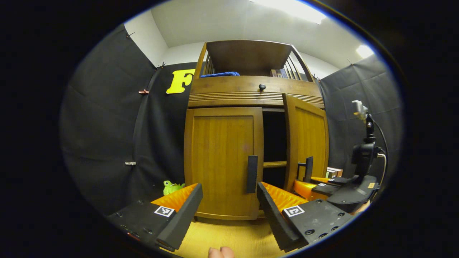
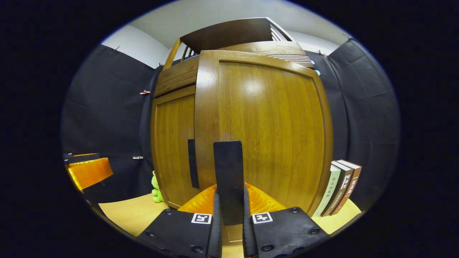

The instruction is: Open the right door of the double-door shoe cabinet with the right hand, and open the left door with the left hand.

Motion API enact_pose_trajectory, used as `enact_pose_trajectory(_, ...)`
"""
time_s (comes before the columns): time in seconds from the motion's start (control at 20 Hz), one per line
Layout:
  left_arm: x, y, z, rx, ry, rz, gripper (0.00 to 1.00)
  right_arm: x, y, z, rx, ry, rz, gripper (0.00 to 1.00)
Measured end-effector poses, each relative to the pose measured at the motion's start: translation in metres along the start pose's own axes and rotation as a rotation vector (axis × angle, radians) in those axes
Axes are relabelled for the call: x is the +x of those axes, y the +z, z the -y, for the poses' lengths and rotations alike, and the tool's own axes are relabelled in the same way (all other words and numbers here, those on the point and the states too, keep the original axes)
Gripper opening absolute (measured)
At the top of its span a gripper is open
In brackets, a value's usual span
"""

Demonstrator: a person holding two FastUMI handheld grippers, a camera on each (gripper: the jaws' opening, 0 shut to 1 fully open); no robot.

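The wooden shoe cabinet (image 1: 256, 95) stands on a light wooden table. Its left door (image 1: 222, 161) is closed, with a dark vertical handle (image 1: 252, 174) at its inner edge. My left gripper (image 1: 229, 202) is open just in front of that handle, touching nothing. The right door (image 1: 308, 138) is swung partly outward, showing a dark inside and a shelf. In the right gripper view the right door (image 2: 269, 132) looms close, and my right gripper (image 2: 229, 218) is shut on its dark handle (image 2: 228, 179). The right gripper (image 1: 315, 182) also appears in the left gripper view, at that door's handle.
A green toy frog (image 1: 172, 187) sits by the cabinet's left foot. Three books (image 2: 340, 191) stand to the right of the cabinet. A drawer with a round knob (image 1: 262, 86) runs above the doors. Black cloth walls close in on both sides.
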State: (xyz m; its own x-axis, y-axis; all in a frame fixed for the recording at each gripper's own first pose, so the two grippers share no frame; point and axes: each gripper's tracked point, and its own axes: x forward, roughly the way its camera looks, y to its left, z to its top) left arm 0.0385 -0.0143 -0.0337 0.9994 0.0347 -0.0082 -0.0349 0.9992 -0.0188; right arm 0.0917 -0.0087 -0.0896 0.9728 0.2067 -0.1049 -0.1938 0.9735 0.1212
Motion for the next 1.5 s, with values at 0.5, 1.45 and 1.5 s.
enact_pose_trajectory(0.5,0.005,-0.006,0.031,-0.016,-0.043,0.007,0.94,-0.079,0.012,0.048,0.0,-0.03,0.009,0.26)
enact_pose_trajectory(1.45,0.053,-0.021,0.075,0.018,-0.062,-0.013,0.95,-0.172,0.052,0.187,-0.095,-0.315,0.076,0.18)
enact_pose_trajectory(1.5,0.057,-0.023,0.074,0.018,-0.064,-0.017,0.95,-0.176,0.055,0.195,-0.09,-0.345,0.086,0.18)
